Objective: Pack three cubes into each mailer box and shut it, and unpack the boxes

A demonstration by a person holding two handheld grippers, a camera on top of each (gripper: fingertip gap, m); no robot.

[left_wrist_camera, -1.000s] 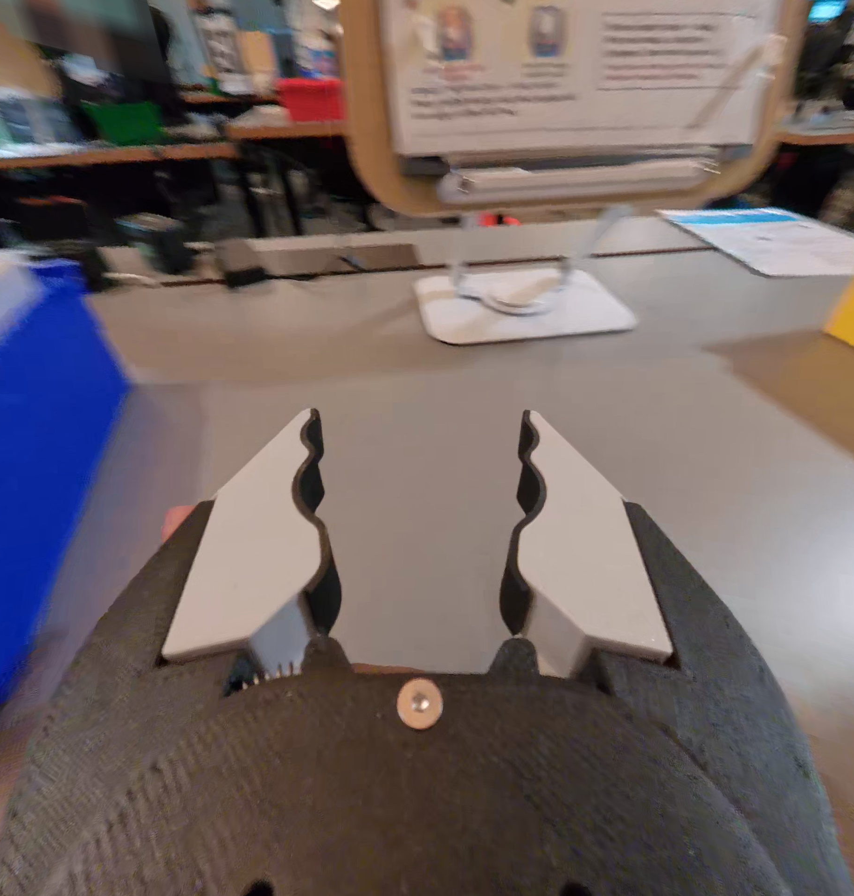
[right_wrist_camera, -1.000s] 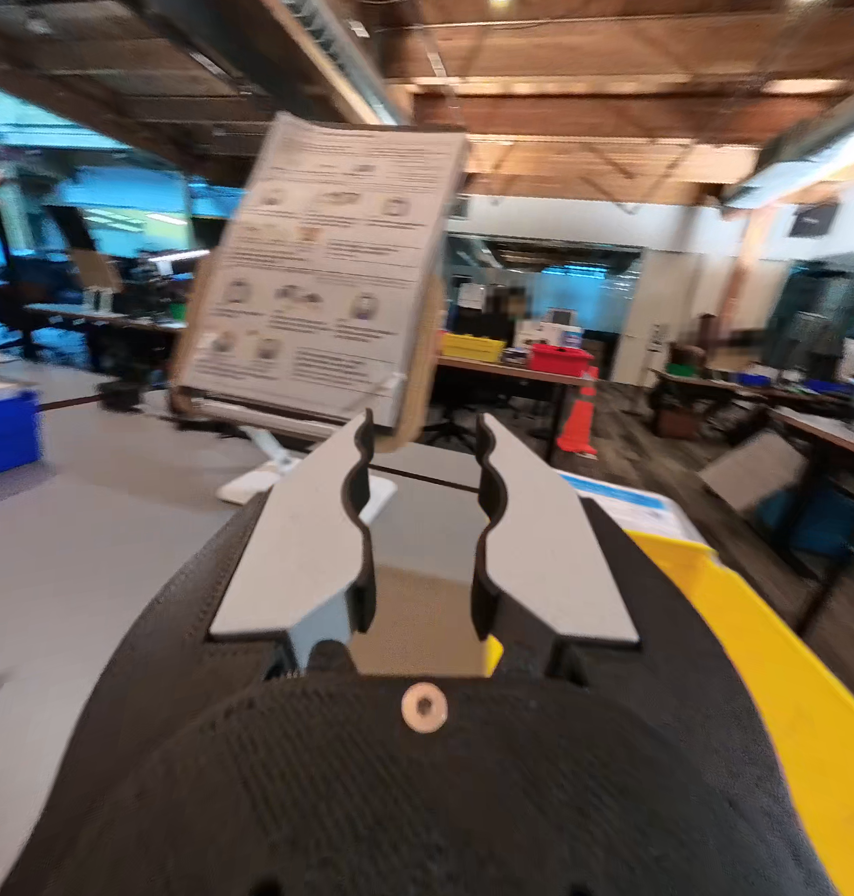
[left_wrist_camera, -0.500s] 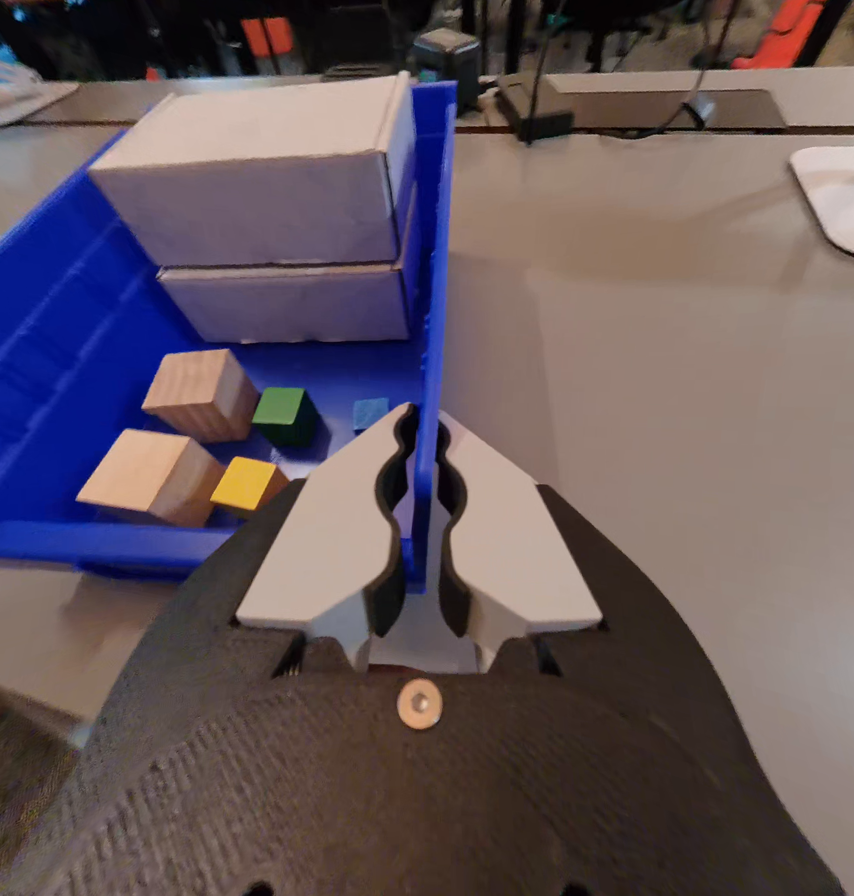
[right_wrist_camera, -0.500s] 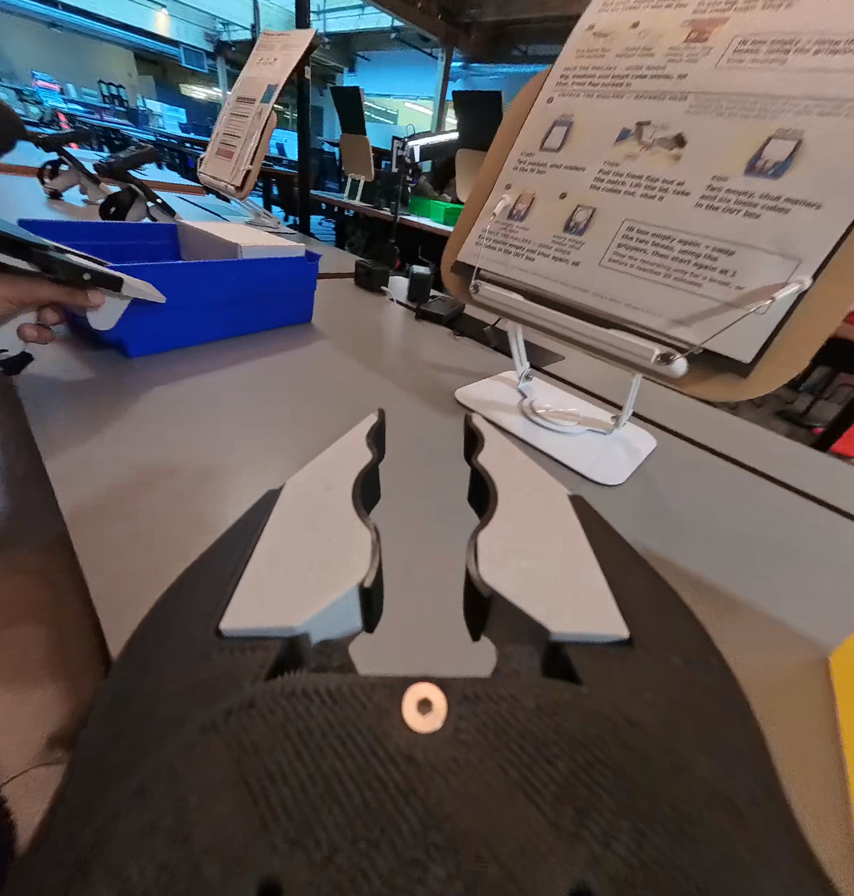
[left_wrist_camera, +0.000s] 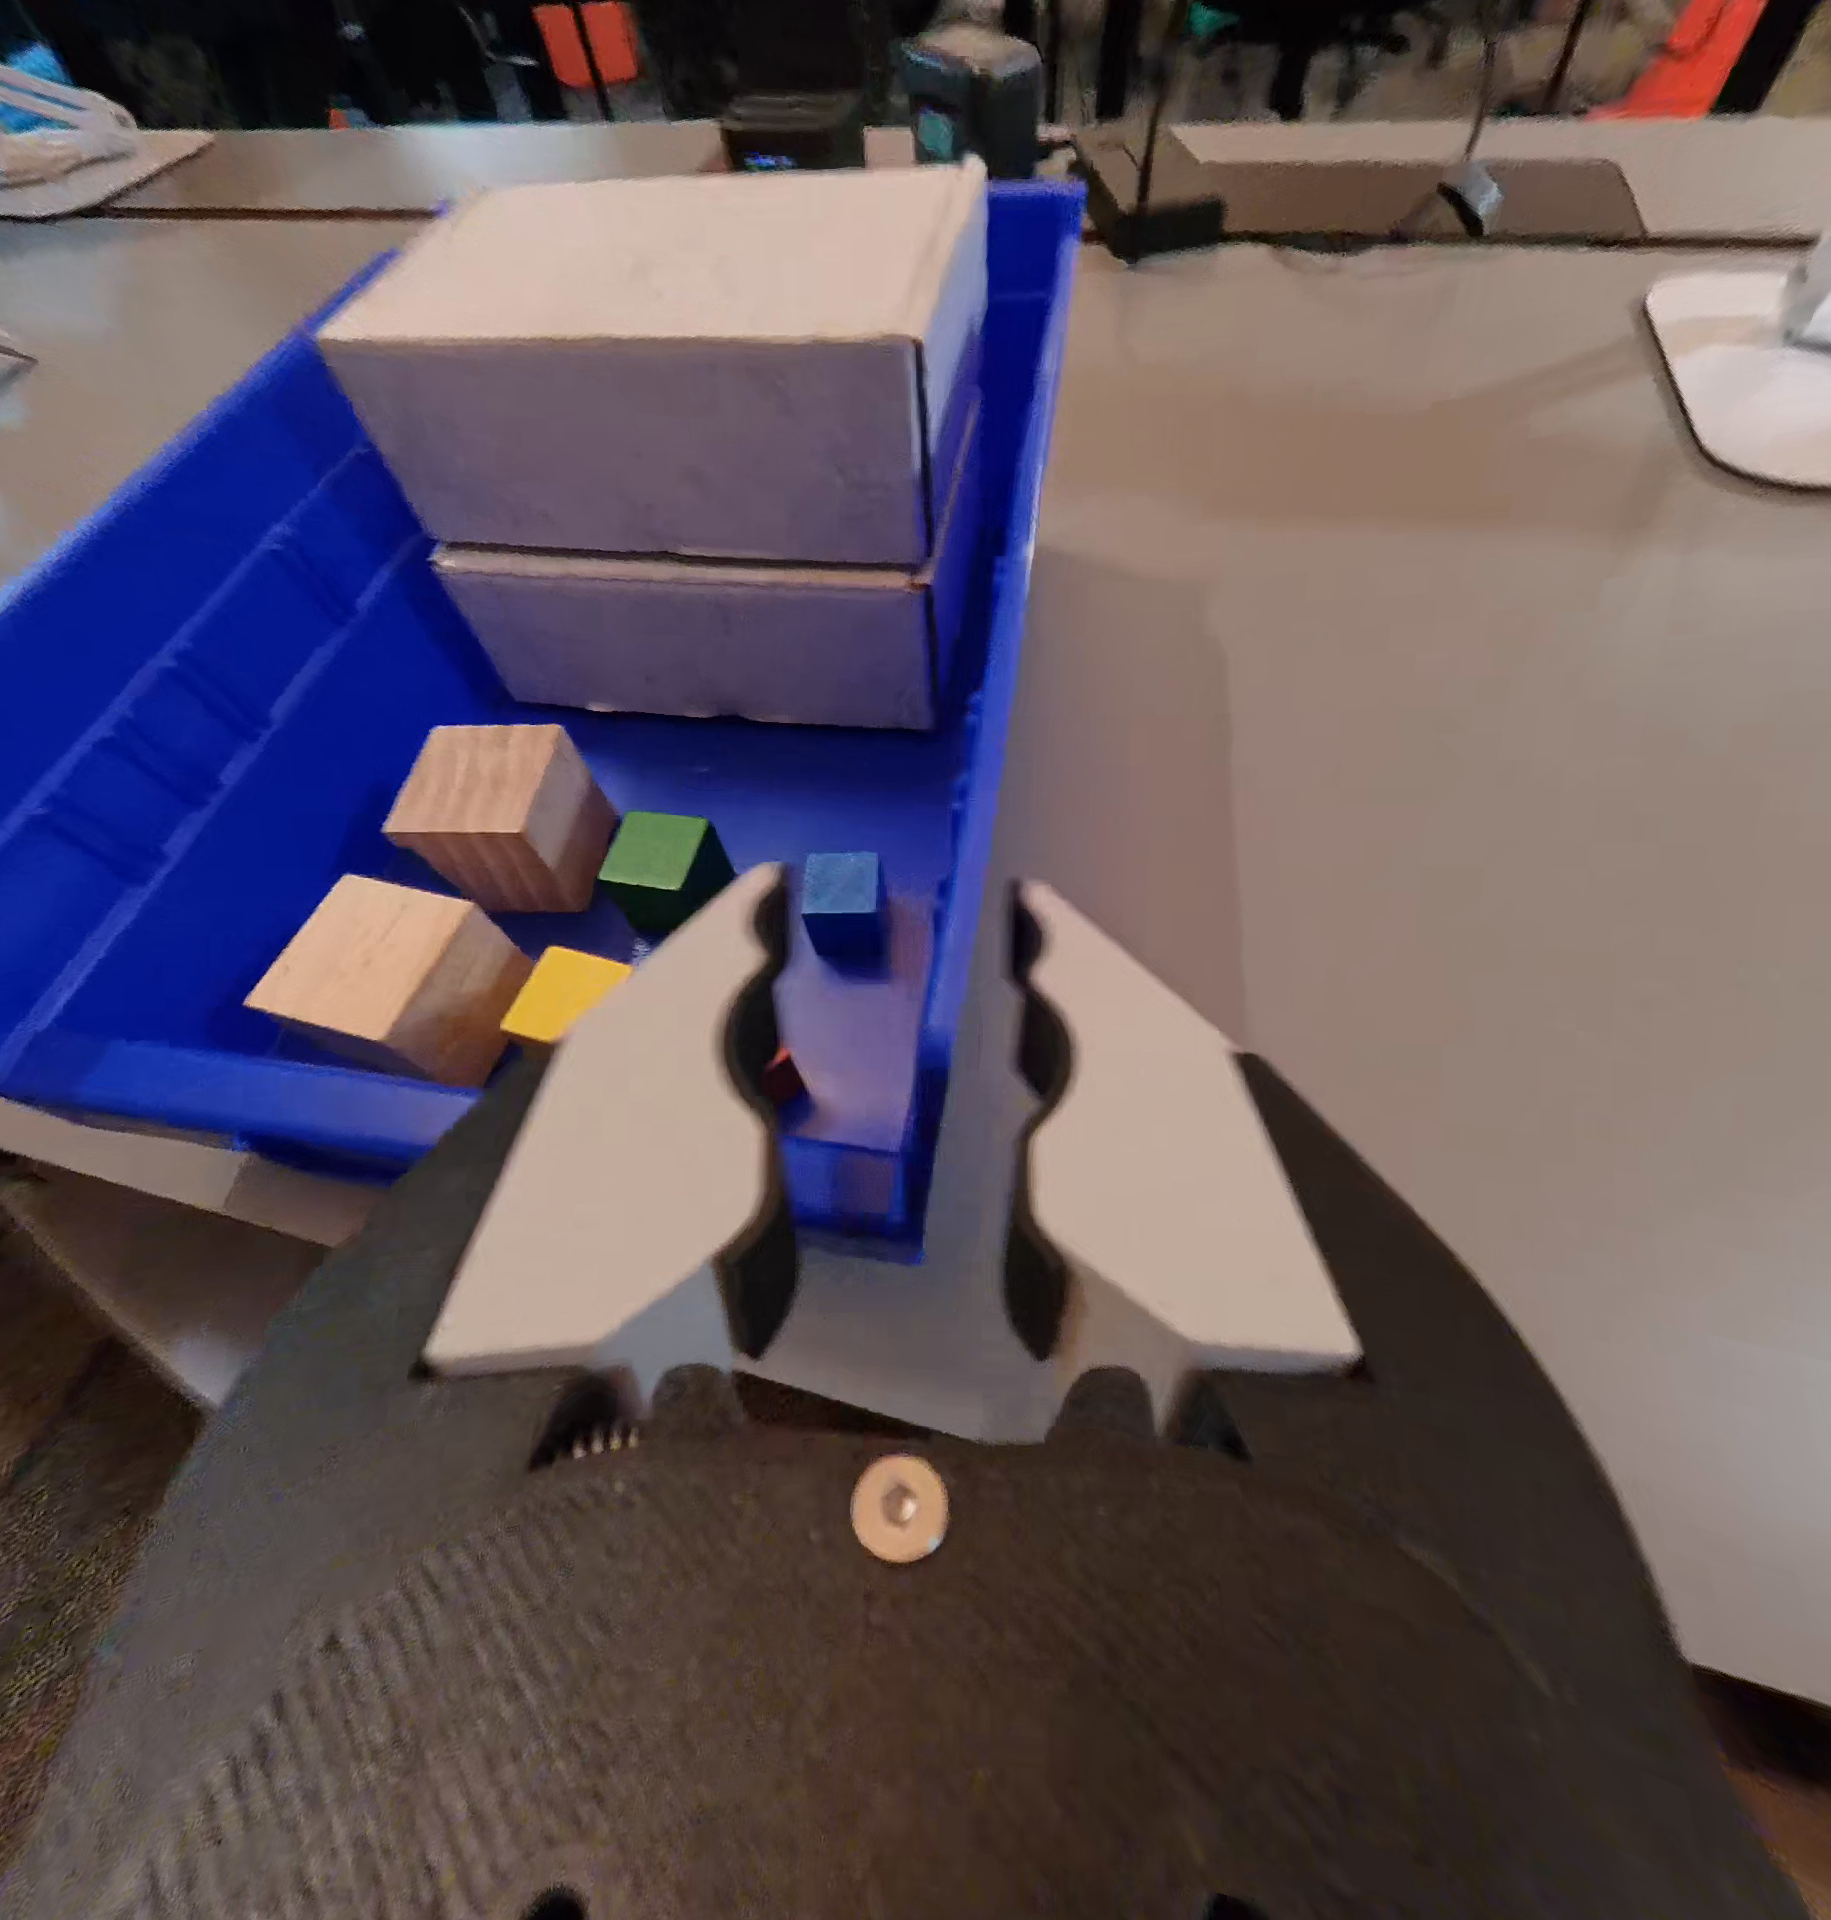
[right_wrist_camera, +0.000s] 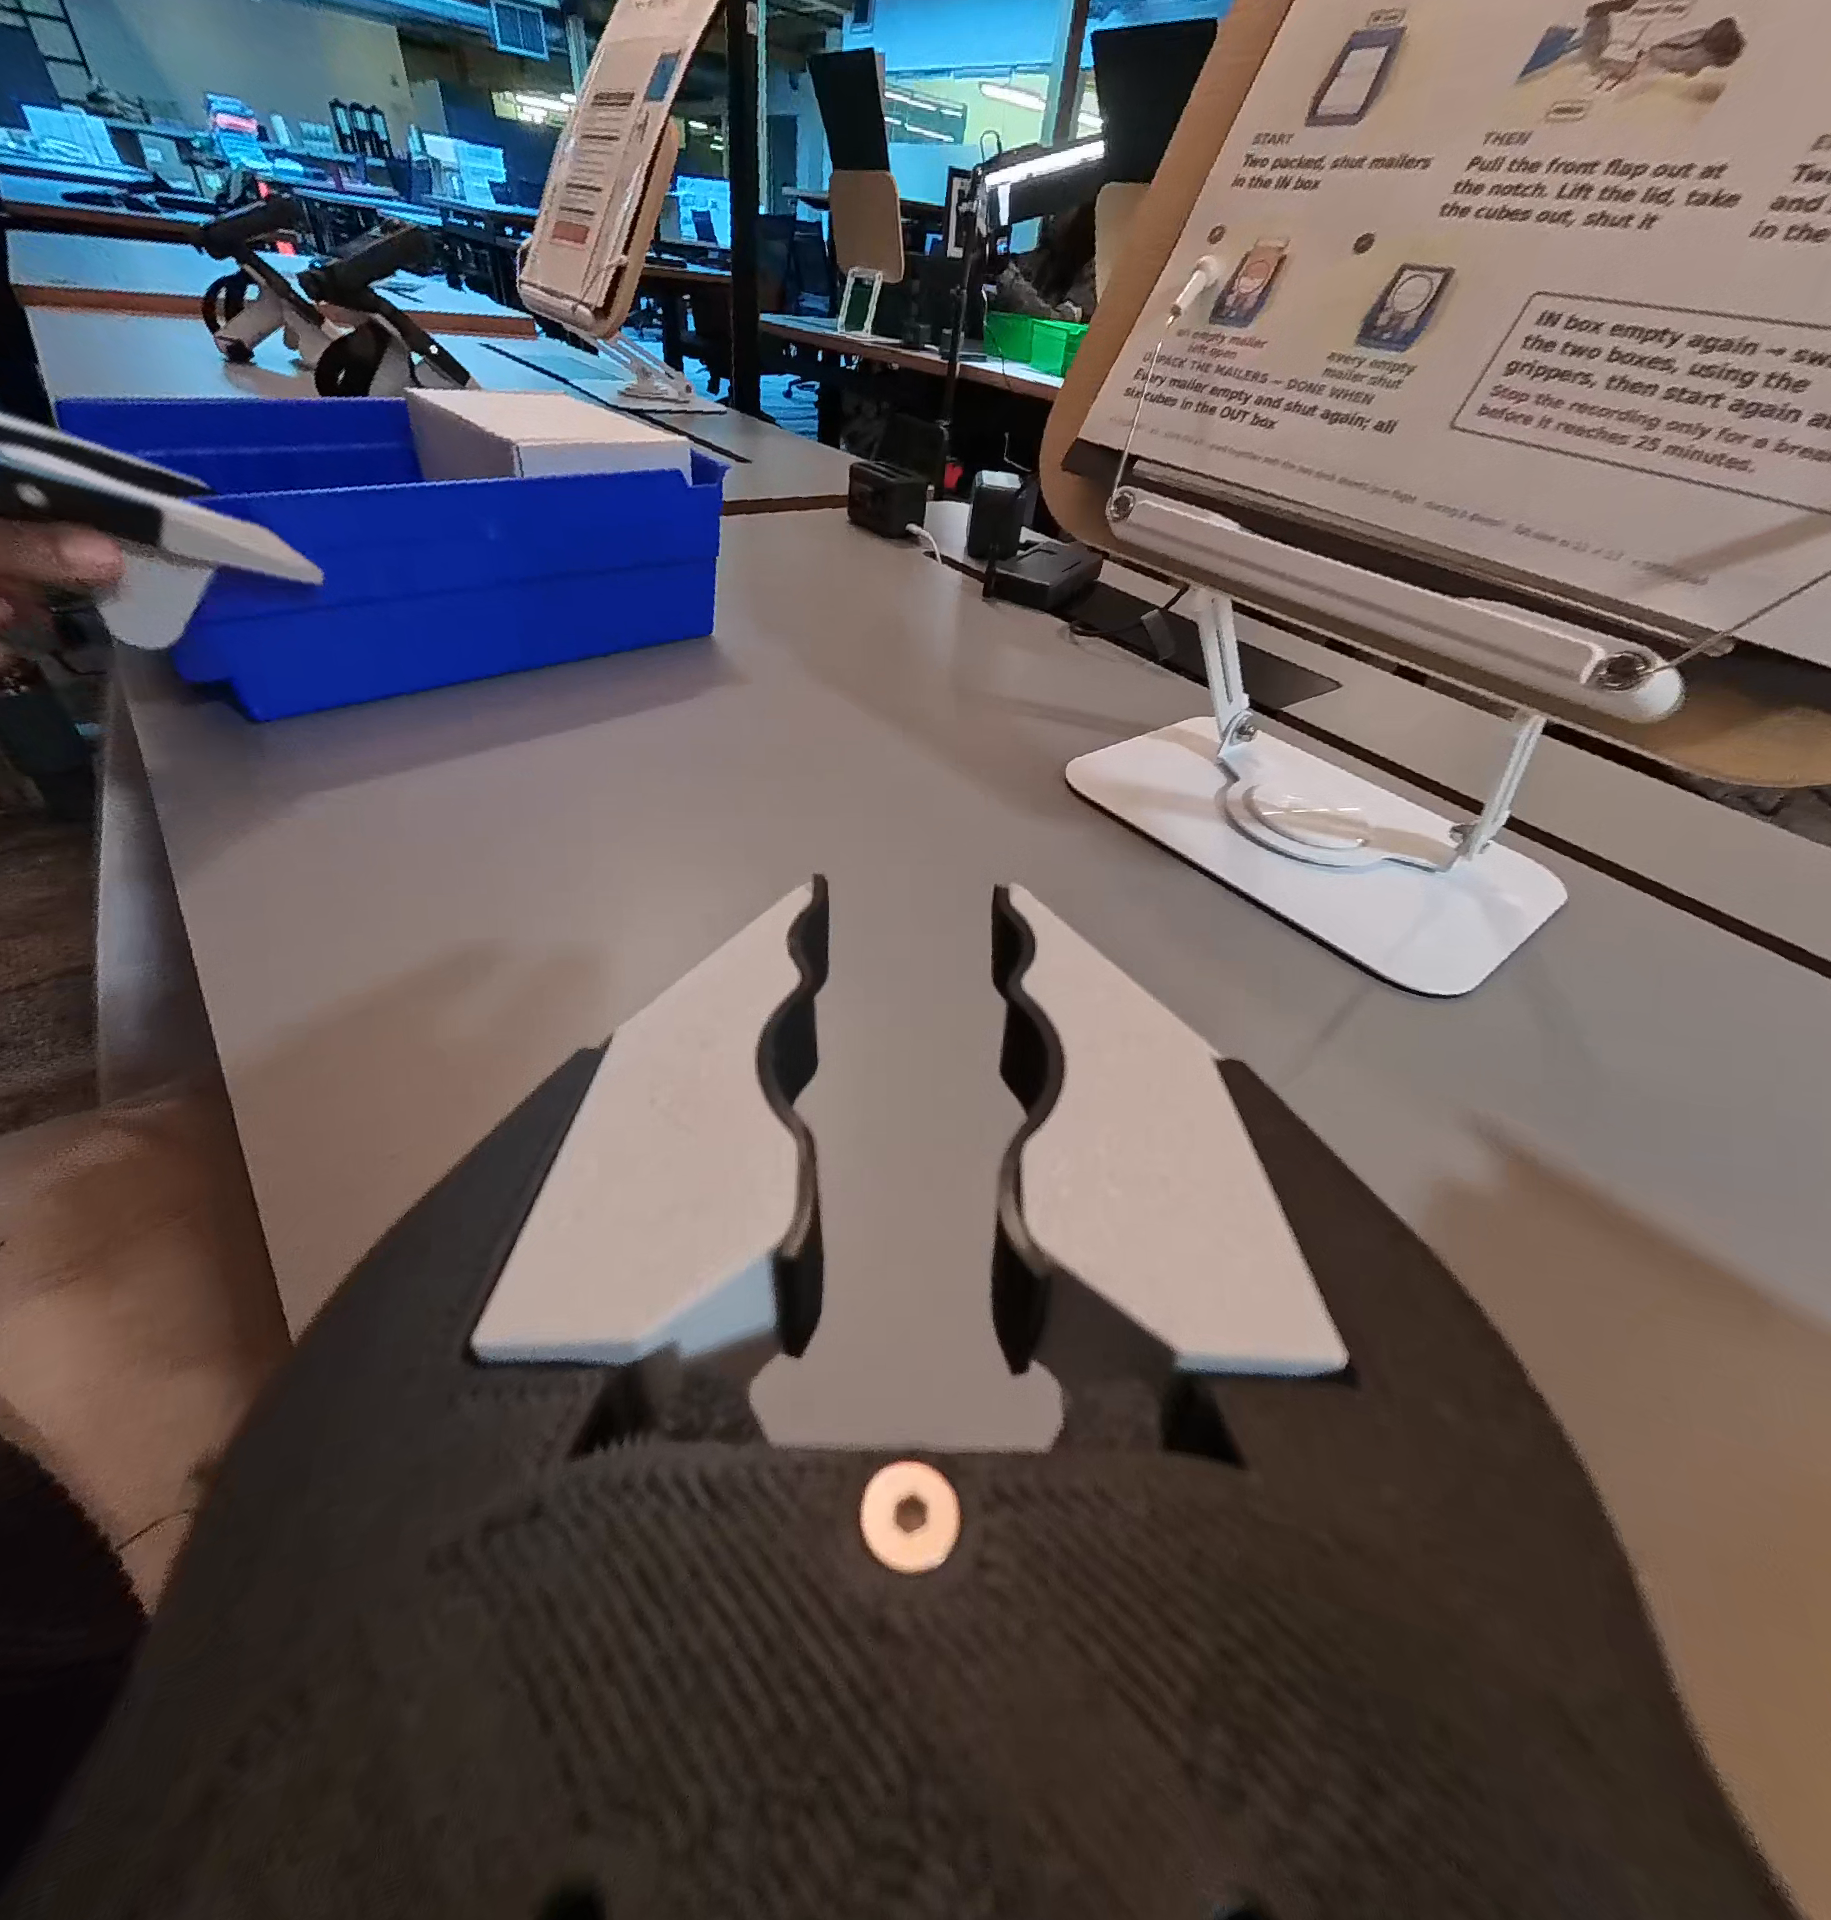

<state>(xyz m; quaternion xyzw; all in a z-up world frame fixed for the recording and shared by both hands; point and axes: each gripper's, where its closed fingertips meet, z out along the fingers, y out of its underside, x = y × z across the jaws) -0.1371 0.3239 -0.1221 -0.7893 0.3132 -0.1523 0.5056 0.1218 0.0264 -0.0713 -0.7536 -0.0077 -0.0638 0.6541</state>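
Mailer boxes (left_wrist_camera: 672,457) are sitting stacked at the blue bin's (left_wrist_camera: 142,748) twelve o'clock; left claw (left_wrist_camera: 895,904), having released the bin wall, is spreading wide, ready for picking; right claw (right_wrist_camera: 909,894) is idling narrowly parted.

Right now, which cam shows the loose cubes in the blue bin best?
Left wrist view: it looks down into the blue bin, showing the wooden cubes, green cube and others. In the right wrist view the bin is side-on, its wall hiding every cube.

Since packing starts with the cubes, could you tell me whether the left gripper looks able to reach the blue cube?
Probably yes: the left gripper is open just above the bin, and the blue cube sits uncovered beside the bin wall, which may crowd one finger.
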